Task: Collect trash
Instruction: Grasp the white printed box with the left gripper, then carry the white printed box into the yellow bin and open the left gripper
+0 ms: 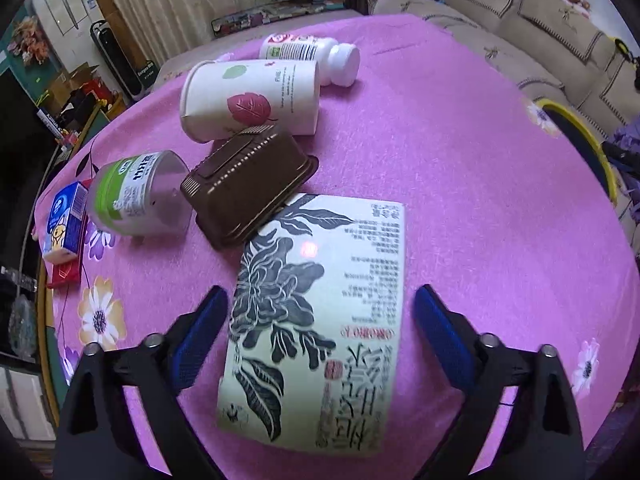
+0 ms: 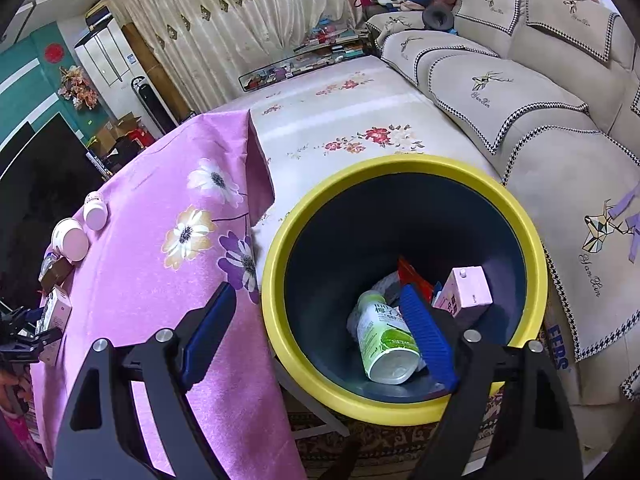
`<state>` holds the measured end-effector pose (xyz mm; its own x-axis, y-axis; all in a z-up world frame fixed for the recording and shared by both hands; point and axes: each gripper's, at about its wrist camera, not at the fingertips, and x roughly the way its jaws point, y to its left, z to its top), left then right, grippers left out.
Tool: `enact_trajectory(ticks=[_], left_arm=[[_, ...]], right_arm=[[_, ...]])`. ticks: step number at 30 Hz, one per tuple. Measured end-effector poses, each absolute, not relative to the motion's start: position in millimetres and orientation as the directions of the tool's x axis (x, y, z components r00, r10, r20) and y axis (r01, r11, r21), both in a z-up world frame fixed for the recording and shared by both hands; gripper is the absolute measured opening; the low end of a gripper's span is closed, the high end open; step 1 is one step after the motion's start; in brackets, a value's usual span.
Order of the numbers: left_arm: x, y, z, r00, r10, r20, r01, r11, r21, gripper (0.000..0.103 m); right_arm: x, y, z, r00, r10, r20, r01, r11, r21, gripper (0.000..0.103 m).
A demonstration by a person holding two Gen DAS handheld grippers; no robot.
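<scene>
In the left wrist view my left gripper [image 1: 320, 312] is open, its blue fingers either side of a cream box with black flower print [image 1: 316, 320] lying on the pink tablecloth [image 1: 480, 200]. Beyond it lie a brown plastic tray [image 1: 248, 184], a paper cup with a red leaf [image 1: 252, 98], a white pill bottle [image 1: 312, 56], a green-labelled clear bottle [image 1: 136, 196] and a blue carton [image 1: 66, 220]. In the right wrist view my right gripper [image 2: 320, 320] is open and empty above the yellow-rimmed dark bin [image 2: 276, 280], which holds a green bottle [image 2: 384, 340] and a pink carton [image 2: 468, 292].
A beige sofa [image 2: 540, 128] runs behind the bin. A white flowered cloth [image 2: 340, 120] covers the table's far end. The bin's rim also shows at the right edge of the left wrist view [image 1: 592, 148]. A red packet [image 1: 66, 276] lies under the blue carton.
</scene>
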<state>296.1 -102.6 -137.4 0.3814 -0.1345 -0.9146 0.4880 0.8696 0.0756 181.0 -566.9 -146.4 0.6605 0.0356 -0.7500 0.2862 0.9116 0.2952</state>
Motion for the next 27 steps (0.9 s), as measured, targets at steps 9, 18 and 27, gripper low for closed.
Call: enact_trajectory(ticks=[9, 18, 27], left_arm=[[283, -100, -128, 0.344, -0.162, -0.925, 0.522, 0.852, 0.045, 0.074], [241, -107, -100, 0.340, -0.229, -0.912, 0.591, 0.806, 0.019, 0.074], [214, -171, -53, 0.363, -0.335, -0.869, 0.700, 0.714, 0.017, 0.074]], right_arm=[[174, -572, -145, 0.665, 0.042, -0.745, 0.290, 0.906, 0.310, 0.080], [161, -570, -135, 0.684, 0.047, -0.728, 0.272, 0.910, 0.314, 0.080], [125, -591, -125, 0.703, -0.021, -0.711, 0.319, 0.903, 0.289, 0.080]])
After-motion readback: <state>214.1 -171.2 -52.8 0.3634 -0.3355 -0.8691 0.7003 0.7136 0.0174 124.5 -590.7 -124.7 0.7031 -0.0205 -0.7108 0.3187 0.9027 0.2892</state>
